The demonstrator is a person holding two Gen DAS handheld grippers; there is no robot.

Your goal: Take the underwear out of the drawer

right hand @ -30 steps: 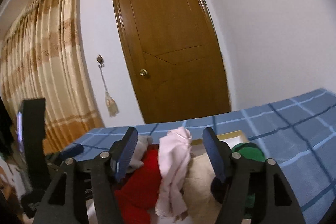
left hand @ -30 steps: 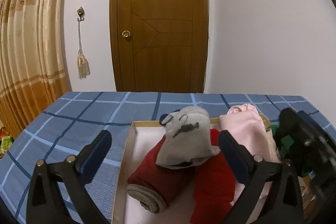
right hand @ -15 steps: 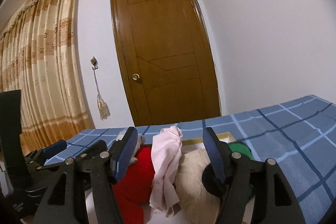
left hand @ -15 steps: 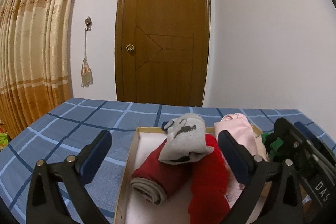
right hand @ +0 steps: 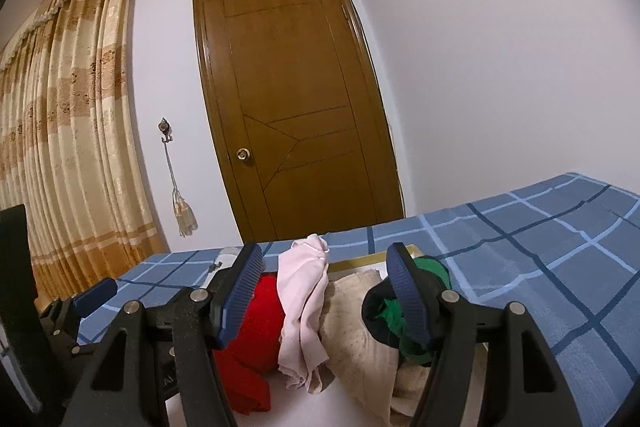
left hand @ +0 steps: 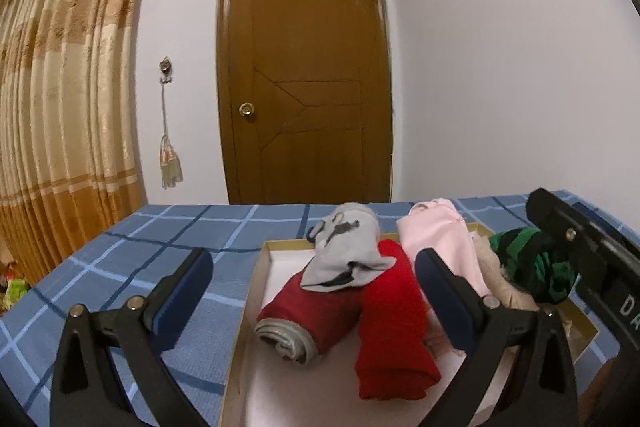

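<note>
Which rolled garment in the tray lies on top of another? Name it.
The grey-and-white roll with black markings. It rests across the dark red roll and touches the bright red one; the pink and green-black pieces lie beside them.

White letters "DA", cut off by the picture's edge, stand on the right gripper [left hand: 616,291] body; nothing else is readable.

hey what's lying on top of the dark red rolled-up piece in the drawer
A grey garment with black markings is draped over the far end of the dark red roll, inside the drawer. The roll's near end shows a grey lining. What lies under the roll is covered.
</note>
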